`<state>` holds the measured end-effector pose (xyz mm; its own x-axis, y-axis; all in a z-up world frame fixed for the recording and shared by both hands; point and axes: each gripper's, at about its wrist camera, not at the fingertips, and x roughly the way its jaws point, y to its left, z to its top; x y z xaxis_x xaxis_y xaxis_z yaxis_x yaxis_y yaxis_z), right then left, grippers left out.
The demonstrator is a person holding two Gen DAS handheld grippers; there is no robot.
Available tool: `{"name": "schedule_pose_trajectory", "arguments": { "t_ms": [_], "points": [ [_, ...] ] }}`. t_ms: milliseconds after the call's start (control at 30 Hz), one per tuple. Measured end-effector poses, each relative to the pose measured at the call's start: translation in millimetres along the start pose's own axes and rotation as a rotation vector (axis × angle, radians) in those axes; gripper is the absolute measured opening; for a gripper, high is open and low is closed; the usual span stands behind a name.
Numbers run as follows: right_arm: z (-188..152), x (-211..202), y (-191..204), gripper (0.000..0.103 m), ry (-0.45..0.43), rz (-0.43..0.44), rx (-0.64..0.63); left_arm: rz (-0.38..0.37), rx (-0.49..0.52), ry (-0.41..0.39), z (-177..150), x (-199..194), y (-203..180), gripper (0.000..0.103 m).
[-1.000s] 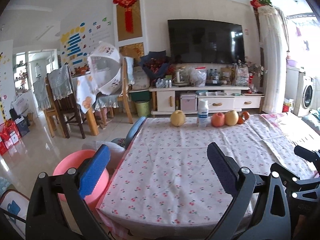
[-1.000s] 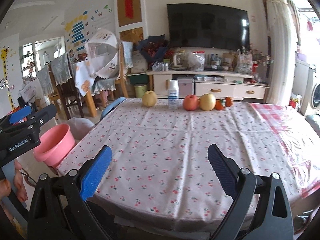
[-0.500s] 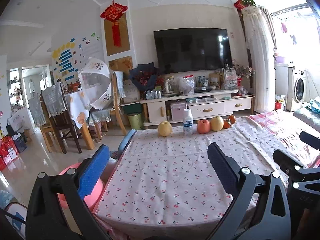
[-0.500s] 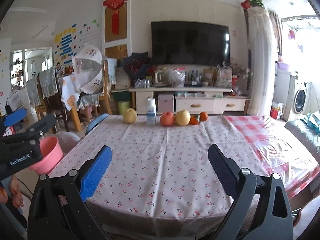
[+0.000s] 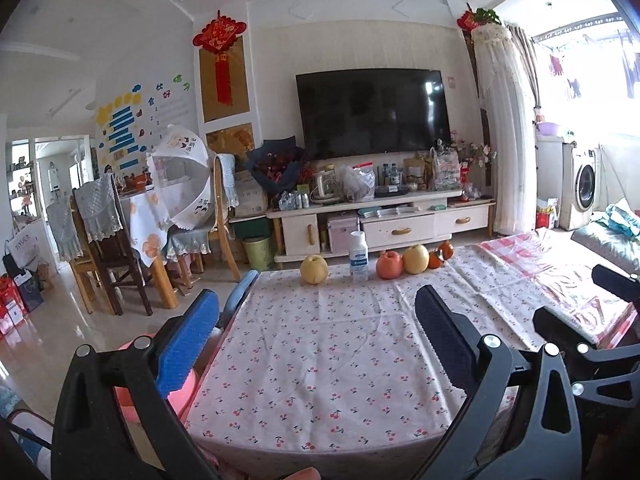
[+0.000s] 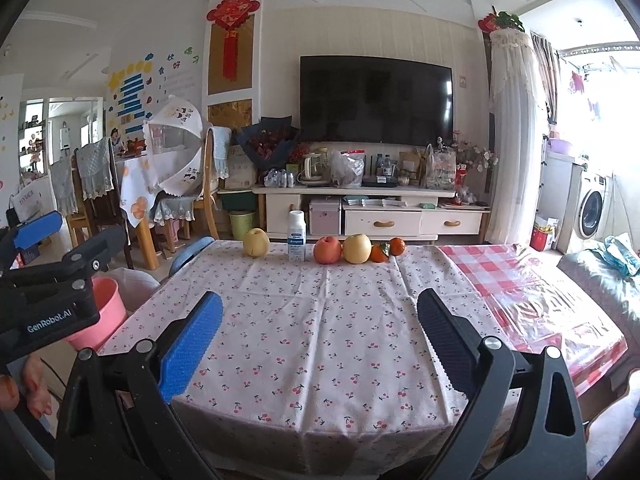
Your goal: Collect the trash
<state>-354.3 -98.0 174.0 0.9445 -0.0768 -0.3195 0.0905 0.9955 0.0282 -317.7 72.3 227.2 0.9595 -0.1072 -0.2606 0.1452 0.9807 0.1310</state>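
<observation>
A table with a cherry-print cloth (image 5: 332, 344) (image 6: 320, 320) lies ahead in both views. At its far edge stand a white bottle with a blue label (image 5: 359, 255) (image 6: 296, 241), a yellow pear (image 5: 314, 269) (image 6: 256, 242), a red apple (image 5: 389, 265) (image 6: 327, 250), another pear (image 6: 357, 249) and small oranges (image 6: 390, 248). A pink bucket (image 6: 102, 312) (image 5: 182, 392) stands on the floor left of the table. My left gripper (image 5: 316, 344) is open and empty over the near edge. My right gripper (image 6: 320, 344) is open and empty beside it.
A red checked plastic cover (image 6: 516, 280) lies on the table's right part. A blue chair back (image 6: 188, 254) sits at the table's left side. Behind are a TV cabinet (image 6: 376, 216), a green bin (image 6: 241, 224), a dining table with chairs (image 6: 132, 200) and a washing machine (image 6: 592, 210).
Both grippers have pulled back and tilted up from the table. More of the room and ceiling shows, and the fruit looks farther away. Both stay open.
</observation>
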Motion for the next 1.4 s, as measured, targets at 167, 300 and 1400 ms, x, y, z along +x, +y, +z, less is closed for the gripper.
{"name": "schedule_pose_trajectory", "arguments": {
  "t_ms": [167,300,1400],
  "points": [
    [0.8,-7.6,-0.3,0.097,-0.016,-0.007,0.007,-0.032,-0.026,-0.015,3.4,-6.4,3.1,0.099],
    [0.7,-12.3,-0.3,0.097,-0.026,-0.010,0.002,-0.037,-0.040,-0.031,5.4,-10.8,4.0,0.099],
    [-21.8,43.2,-1.1,0.097,0.058,0.015,-0.012,-0.058,-0.060,0.067,-13.4,43.5,-9.5,0.099]
  ]
}}
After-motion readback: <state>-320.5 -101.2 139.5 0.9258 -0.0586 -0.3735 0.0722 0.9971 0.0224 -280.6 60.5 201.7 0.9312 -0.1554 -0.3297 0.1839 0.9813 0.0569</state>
